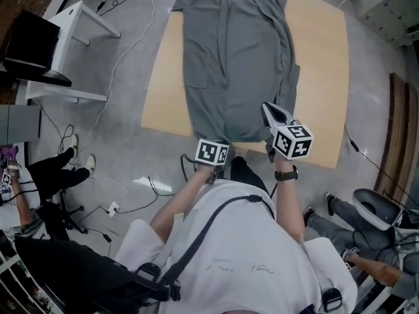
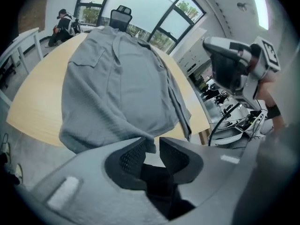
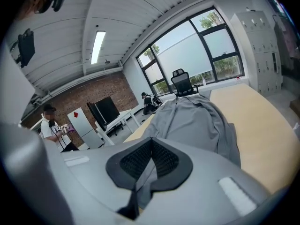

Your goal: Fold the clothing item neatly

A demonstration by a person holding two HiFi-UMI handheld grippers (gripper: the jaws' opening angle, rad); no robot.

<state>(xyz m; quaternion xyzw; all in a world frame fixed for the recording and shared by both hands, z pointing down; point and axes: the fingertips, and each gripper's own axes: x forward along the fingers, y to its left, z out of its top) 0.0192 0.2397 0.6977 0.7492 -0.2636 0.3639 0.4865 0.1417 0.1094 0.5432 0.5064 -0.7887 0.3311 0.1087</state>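
A grey shirt (image 1: 236, 57) lies spread lengthwise on the light wooden table (image 1: 324, 77), its hem at the near edge. My left gripper (image 1: 213, 150) is at the near edge by the hem's left part. In the left gripper view its jaws (image 2: 152, 143) stand open, with the hem's edge (image 2: 145, 142) just at their tips and a gap showing between the pads. My right gripper (image 1: 270, 113) is over the hem's right corner. In the right gripper view it (image 3: 151, 144) is shut, with a strip of grey shirt cloth pinched between the pads. It also shows raised in the left gripper view (image 2: 227, 64).
A white desk (image 1: 75, 18) and loose cables (image 1: 124, 51) are on the floor to the left. Seated people are at the left (image 1: 52, 169) and right (image 1: 366, 224). An office chair (image 2: 121, 14) stands beyond the table's far end.
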